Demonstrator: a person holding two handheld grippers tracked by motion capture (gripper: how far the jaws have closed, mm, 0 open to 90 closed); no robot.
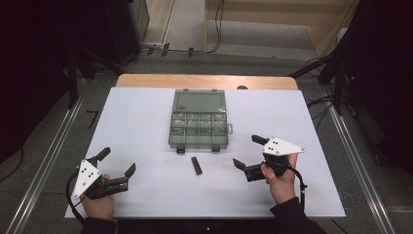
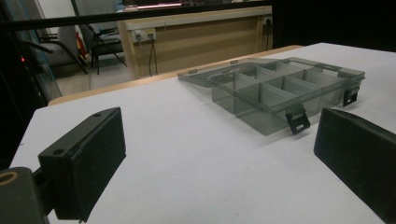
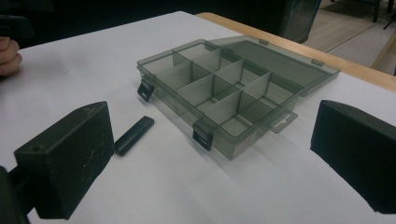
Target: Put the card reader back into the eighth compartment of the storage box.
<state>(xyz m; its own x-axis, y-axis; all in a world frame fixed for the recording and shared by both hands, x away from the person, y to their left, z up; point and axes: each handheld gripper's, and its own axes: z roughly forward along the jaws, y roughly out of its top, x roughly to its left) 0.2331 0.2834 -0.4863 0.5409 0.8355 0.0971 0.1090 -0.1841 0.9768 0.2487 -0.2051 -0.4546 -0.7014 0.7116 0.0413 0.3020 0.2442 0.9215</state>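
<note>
A smoky clear compartment box [image 1: 199, 127] lies open in the middle of the white table [image 1: 146, 122], its lid [image 1: 199, 101] folded flat toward the far side. Its compartments [image 3: 219, 93] look empty. A small black bar [image 1: 196, 165] rests on the table just in front of the box, also the black bar [image 3: 134, 135] in the right gripper view. My left gripper [image 1: 117, 162] stands open near the front left, pointing at the box [image 2: 280, 91]. My right gripper [image 1: 249, 151] is open at the front right, jaws toward the bar, holding nothing.
A wooden table edge [image 1: 207, 80] shows beyond the white surface. Metal rails [image 1: 358, 165] run along both sides of the table on the floor. Dark equipment and cables [image 1: 336, 83] stand at the back corners.
</note>
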